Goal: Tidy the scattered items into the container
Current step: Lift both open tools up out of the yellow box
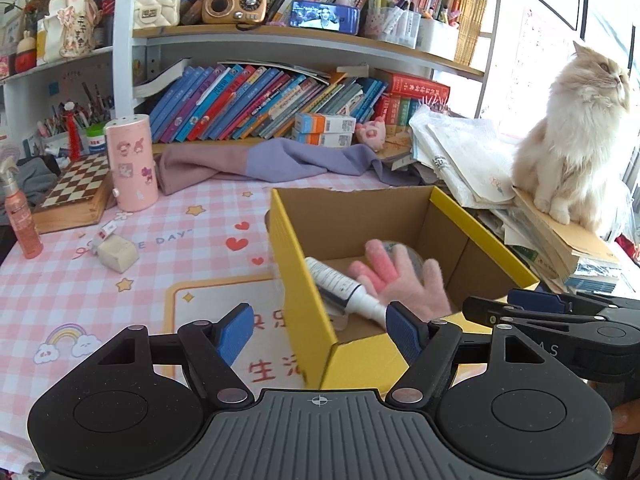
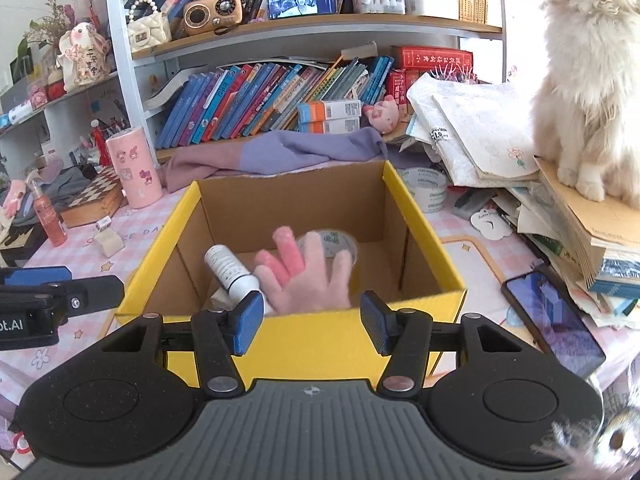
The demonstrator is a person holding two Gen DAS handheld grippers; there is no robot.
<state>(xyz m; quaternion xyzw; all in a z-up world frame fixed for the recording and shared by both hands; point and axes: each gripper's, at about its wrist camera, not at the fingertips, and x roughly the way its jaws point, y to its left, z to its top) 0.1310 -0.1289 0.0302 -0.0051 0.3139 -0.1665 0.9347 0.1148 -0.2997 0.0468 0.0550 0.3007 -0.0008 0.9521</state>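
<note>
Both grippers, left gripper (image 1: 318,326) and right gripper (image 2: 308,320), hover spread and empty at the yellow box's (image 2: 320,340) near rim, where a pink glove (image 2: 308,280) and white tube (image 2: 230,270) already lie inside.

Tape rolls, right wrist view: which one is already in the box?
The flat-lying roll inside the box, half hidden by the pink glove. The other rolls sit stacked on the table, right of the box.
</note>
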